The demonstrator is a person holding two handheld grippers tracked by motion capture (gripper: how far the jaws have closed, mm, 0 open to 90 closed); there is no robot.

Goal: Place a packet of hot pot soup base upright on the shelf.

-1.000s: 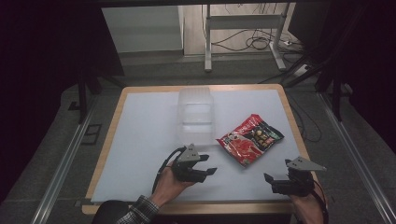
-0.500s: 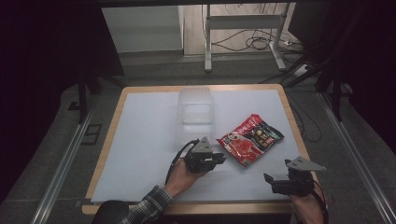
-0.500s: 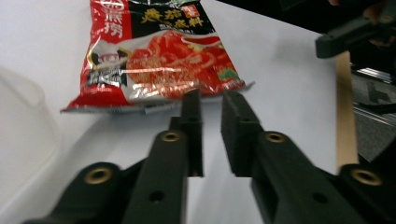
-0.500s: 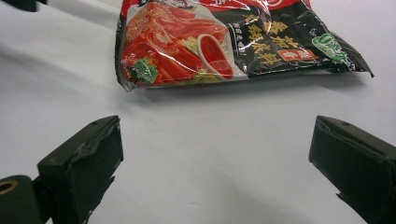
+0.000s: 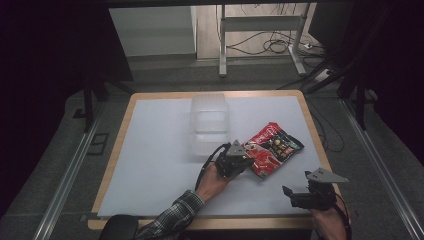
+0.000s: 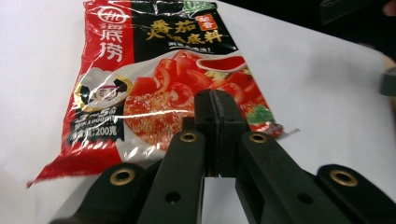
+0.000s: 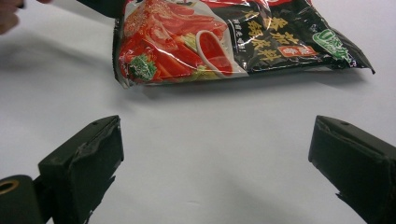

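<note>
A red and black soup-base packet (image 5: 275, 147) lies flat on the white table right of centre, and appears large in the left gripper view (image 6: 159, 79). My left gripper (image 5: 247, 161) sits at the packet's near-left edge. Its jaws have just been closing and now stand shut, tips (image 6: 215, 95) over the packet's lower edge. I see no foil pinched between them. My right gripper (image 5: 292, 194) rests near the front right edge, open and empty (image 7: 215, 140), facing the packet (image 7: 224, 42) from a short way off.
A clear plastic container (image 5: 209, 122) stands at the table's middle back, just left of the packet. The white table top (image 5: 150, 150) has a wooden rim. Metal rails run along both sides of the table; a stand and cables lie on the floor beyond.
My left gripper has moved right from the table's front middle up to the packet's edge, and its jaws have gone from open to shut. The right gripper has stayed in place.
</note>
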